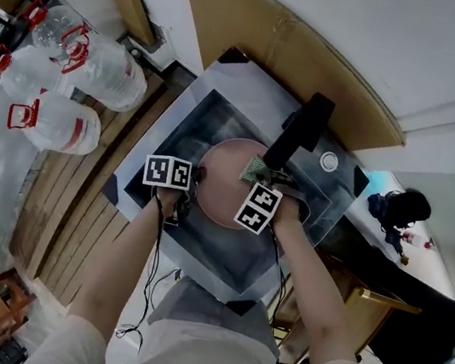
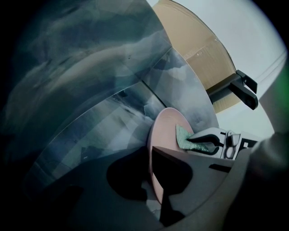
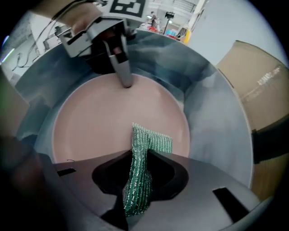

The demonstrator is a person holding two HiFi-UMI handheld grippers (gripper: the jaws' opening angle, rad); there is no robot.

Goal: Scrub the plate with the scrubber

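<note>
Green mesh scrubber (image 3: 151, 140) sits pinched between the right gripper's (image 3: 141, 153) closed jaws, its free end lying on the round pink plate (image 3: 99, 117). The left gripper's (image 2: 151, 155) jaws clamp the plate's rim, mid-basin in the grey sink (image 3: 212, 113).

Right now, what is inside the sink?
A pink plate, gripped at its rim by the left gripper, and a green scrubber, held by the right gripper against the plate's face. The sink floor beneath the plate is covered.
</note>
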